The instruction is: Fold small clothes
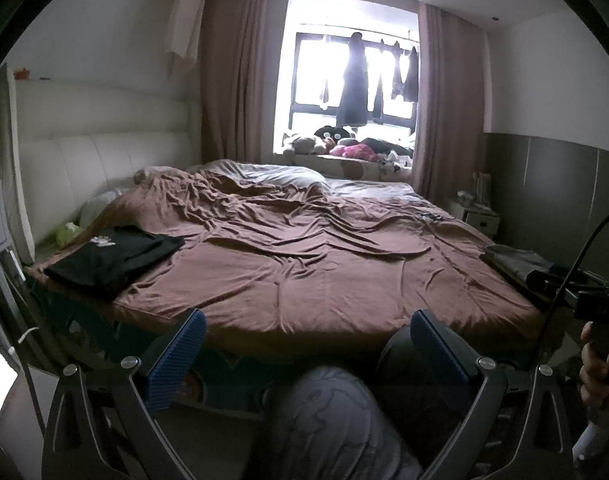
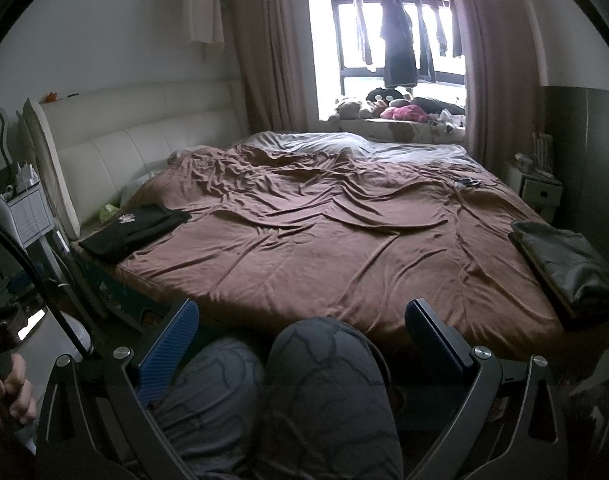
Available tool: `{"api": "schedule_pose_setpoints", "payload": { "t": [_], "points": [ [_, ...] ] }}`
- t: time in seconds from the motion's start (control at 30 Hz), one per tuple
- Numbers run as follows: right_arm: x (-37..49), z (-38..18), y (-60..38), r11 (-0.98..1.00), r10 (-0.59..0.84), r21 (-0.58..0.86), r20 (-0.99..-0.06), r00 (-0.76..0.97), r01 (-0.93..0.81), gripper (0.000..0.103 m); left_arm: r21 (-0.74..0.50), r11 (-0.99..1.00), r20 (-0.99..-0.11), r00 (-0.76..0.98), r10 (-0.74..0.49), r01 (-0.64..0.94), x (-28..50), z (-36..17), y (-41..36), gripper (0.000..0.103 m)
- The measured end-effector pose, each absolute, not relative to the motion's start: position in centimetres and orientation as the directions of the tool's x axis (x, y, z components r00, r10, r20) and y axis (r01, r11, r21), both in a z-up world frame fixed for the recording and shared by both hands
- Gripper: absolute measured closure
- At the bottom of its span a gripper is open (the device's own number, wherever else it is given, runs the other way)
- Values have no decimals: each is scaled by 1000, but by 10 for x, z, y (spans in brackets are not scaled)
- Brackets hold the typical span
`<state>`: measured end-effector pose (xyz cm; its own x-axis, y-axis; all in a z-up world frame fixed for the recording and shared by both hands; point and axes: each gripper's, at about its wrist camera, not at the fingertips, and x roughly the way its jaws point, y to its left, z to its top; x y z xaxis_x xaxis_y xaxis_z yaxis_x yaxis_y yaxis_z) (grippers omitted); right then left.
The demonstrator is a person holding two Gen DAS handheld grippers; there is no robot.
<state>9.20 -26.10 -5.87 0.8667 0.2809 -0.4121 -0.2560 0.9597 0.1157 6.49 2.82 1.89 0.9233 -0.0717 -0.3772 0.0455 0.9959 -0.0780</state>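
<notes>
Presently we hold the left gripper (image 1: 308,344) low before the near edge of the bed (image 1: 324,280), its blue-padded fingers (image 1: 176,364) spread wide with nothing between them; below it we see our knee in patterned grey trousers (image 1: 328,420). We hold the right gripper (image 2: 304,336) in the same attitude, jaws fully apart and empty, above both trousered knees (image 2: 328,392). At the right edge of the left wrist view, our right hand (image 1: 600,364) grips its tool handle; at the left edge of the right wrist view, our left hand (image 2: 12,396) does likewise. Beyond the fingers, a wrinkled brown sheet (image 2: 324,240) covers the mattress. A folded black garment (image 2: 136,230) with a small white print lies flat at the left edge of the bed, near the white padded headboard (image 2: 144,140). A grey folded garment (image 2: 568,268) rests at the right edge, well apart from the black one. Farther out, plush toys (image 2: 396,110) line the window sill, and dark clothes (image 2: 398,48) hang on a rail across the bright window, flanked by pink curtains (image 2: 272,48).
</notes>
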Motion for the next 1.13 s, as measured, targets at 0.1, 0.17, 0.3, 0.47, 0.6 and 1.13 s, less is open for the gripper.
{"api": "schedule_pose_setpoints", "payload": {
  "t": [0.1,0.17,0.3,0.47,0.6,1.13],
  "points": [
    [92,-60,-263,960,281,116,-412,867,-256,0,-73,996,-377,923,-72,48,64,19,26,0],
    [92,-59,-263,959,283,118,-411,867,-257,0,-73,996,-378,923,-73,49,64,19,25,0],
    [92,-61,-264,960,280,121,-412,867,-253,0,-77,996,-379,922,-78,53,64,20,25,0],
    [92,-60,-263,960,281,119,-413,867,-254,0,-80,995,-378,922,-81,55,64,20,26,0],
    [91,-60,-263,960,282,119,-414,866,-255,0,-84,995,-372,925,-80,53,64,20,25,0],
    [92,-61,-264,960,281,119,-420,863,-254,0,-86,995,-367,927,-83,55,63,22,25,0]
  ]
}}
